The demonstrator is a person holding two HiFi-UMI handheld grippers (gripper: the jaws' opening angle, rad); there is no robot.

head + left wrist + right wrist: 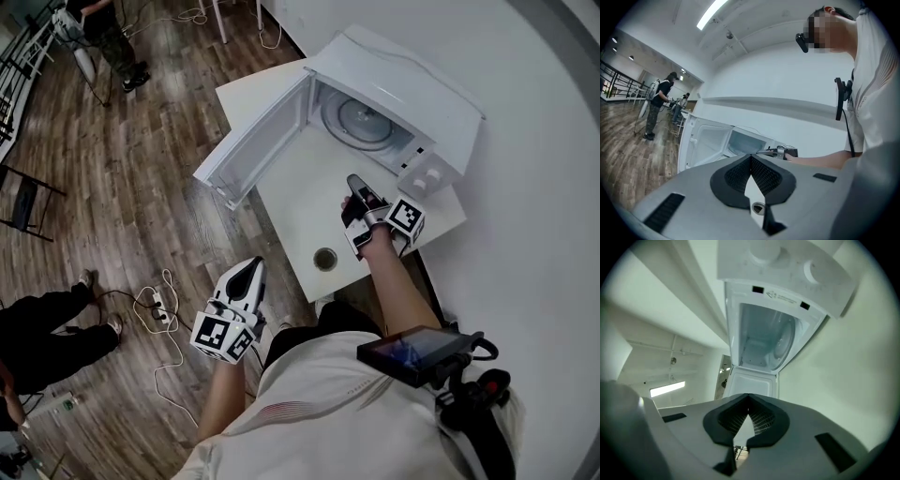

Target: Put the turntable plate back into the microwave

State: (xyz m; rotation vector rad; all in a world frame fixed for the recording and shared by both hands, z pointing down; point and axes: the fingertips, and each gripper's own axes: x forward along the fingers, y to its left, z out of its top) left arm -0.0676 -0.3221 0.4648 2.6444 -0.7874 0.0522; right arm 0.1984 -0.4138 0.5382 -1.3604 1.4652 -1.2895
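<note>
The white microwave (412,103) stands on the white table (300,197) with its door (253,141) swung wide open. The round glass turntable plate (364,120) lies inside the cavity. My right gripper (354,182) hovers over the table in front of the opening, jaws shut and holding nothing. In the right gripper view the picture is rolled: the cavity sits above the shut gripper (749,409), and the plate (785,341) stands at the cavity's right. My left gripper (255,266) hangs beside the table's near left corner, over the floor, its tips together. It (751,156) points toward the open door (701,140).
A round cable hole (325,259) sits near the table's front edge. A power strip with cables (157,309) lies on the wooden floor. One person sits at the lower left (37,337) and another stands at the top left (112,37). A white wall runs behind the microwave.
</note>
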